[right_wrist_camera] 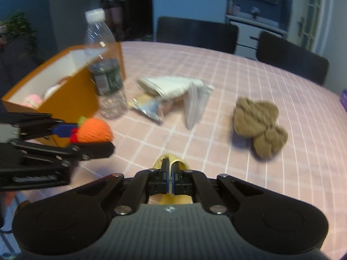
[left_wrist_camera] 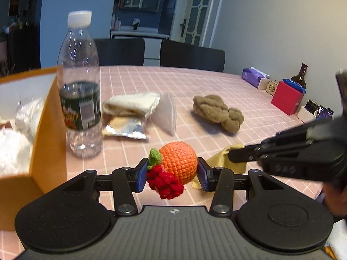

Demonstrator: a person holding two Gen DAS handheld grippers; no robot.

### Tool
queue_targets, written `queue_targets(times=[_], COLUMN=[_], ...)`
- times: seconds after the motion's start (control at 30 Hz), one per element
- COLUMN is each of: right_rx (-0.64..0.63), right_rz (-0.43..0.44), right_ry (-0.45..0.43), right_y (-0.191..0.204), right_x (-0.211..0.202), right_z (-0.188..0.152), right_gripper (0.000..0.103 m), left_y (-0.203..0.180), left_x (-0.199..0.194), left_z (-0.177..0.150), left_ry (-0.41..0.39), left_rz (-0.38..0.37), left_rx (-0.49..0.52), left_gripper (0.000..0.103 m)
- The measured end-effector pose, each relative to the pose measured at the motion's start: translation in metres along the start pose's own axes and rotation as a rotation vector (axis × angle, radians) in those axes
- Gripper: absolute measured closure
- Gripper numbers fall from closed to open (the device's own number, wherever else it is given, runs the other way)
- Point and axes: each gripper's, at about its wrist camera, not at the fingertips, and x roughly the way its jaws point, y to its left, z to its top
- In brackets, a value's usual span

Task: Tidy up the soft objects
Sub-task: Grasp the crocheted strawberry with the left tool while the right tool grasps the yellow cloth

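Between the blue pads [left_wrist_camera: 142,174] of the left gripper [left_wrist_camera: 171,174] sits a knitted orange toy [left_wrist_camera: 179,159] with a green leaf and a red bumpy part, squeezed from both sides and held up above the pink checked tablecloth [left_wrist_camera: 195,82]. Just to the right, the right gripper [right_wrist_camera: 171,176] is pinched tight on a thin yellow cloth [right_wrist_camera: 171,159], and its black fingers poke into the left camera's picture too. On the left stands an orange box [left_wrist_camera: 49,117] with white fluffy things [left_wrist_camera: 13,149] inside. Next to the box is a clear water bottle [left_wrist_camera: 79,82], standing up, with a white cap. A bit farther away lie a folded white towel [left_wrist_camera: 132,104], a shiny silver packet [left_wrist_camera: 125,129] and a white plastic bag [left_wrist_camera: 166,112], all close together. To the right of them is a brown knitted bundle [left_wrist_camera: 218,112], lying by itself. Far away are two black chairs [left_wrist_camera: 192,55].
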Motion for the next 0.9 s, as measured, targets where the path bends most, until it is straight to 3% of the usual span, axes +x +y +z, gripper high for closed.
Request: queue_targets(times=[0.2, 0.37, 0.4, 0.43, 0.5, 0.53, 0.7, 0.9], right_rx=[0.067, 0.129, 0.139, 0.150, 0.173, 0.181, 0.199, 0.138], right_rz=[-0.064, -0.090, -0.100, -0.109, -0.131, -0.141, -0.093, -0.061], right_ry=[0.002, 0.035, 0.033, 0.023, -0.006, -0.016, -0.053, -0.029], right_y=[-0.008, -0.014, -0.015, -0.016, -0.018, -0.020, -0.025, -0.015], right_x=[0.021, 0.028, 0.028, 0.026, 0.023, 0.023, 0.033, 0.054], right_z=[-0.026, -0.045, -0.047, -0.049, -0.052, -0.052, -0.045, -0.043], right_gripper=[0.103, 0.097, 0.085, 0.063, 0.037, 0.032, 0.028, 0.028], left_y=[0.003, 0.006, 0.006, 0.006, 0.005, 0.005, 0.005, 0.006], left_x=[0.008, 0.015, 0.016, 0.018, 0.020, 0.021, 0.026, 0.029], left_z=[-0.012, -0.018, -0.019, -0.019, -0.019, -0.019, -0.019, -0.019], left_ry=[0.038, 0.060, 0.063, 0.067, 0.074, 0.078, 0.086, 0.094], left_rz=[-0.004, -0.016, -0.016, -0.019, -0.023, -0.024, -0.024, -0.011], left_rx=[-0.011, -0.034, -0.035, -0.037, -0.038, -0.038, -0.041, -0.043], left_gripper=[0.050, 0.050, 0.050, 0.050, 0.050, 0.050, 0.050, 0.050])
